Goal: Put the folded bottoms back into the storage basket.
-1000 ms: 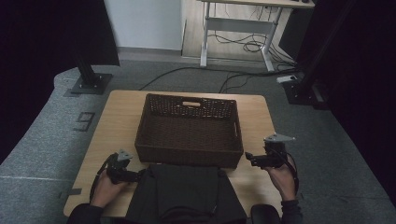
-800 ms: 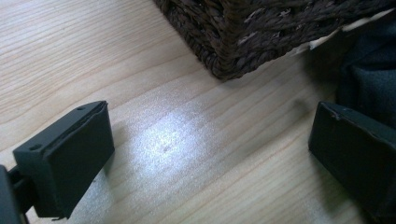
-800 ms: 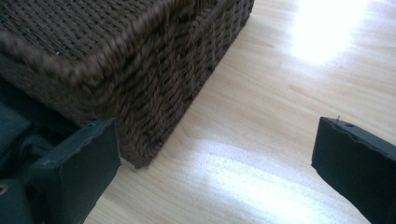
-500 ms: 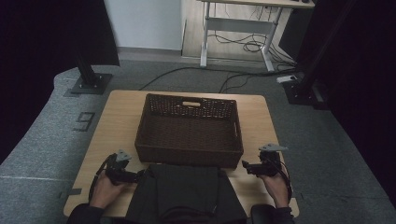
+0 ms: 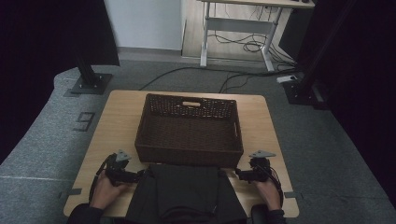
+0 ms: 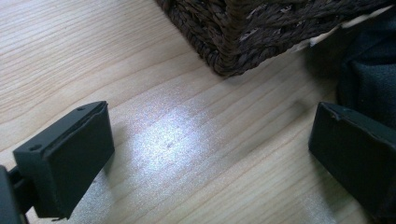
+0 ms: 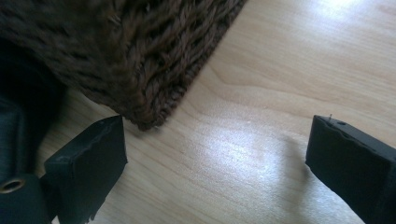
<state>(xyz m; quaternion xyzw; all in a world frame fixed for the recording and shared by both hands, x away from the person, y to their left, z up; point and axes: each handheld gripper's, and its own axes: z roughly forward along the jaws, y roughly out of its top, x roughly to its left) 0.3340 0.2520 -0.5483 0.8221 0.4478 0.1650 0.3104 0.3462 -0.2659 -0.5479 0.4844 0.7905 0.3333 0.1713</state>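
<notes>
Wicker basket [image 5: 189, 126], one; tongs, two

You are working at a light wooden counter [image 5: 116, 121] that is standing on grey carpet. A dark brown woven basket [image 5: 189, 129] is sitting directly on the counter, filling much of its middle, with bare wood showing to its left, right and far side. A folded black cloth [image 5: 187, 193] is lying on the counter's near edge, just in front of the basket and touching its near wall. In both gripper views, the basket's lower corners are resting flat on the pale wood grain, which is catching a bright patch of light.
</notes>
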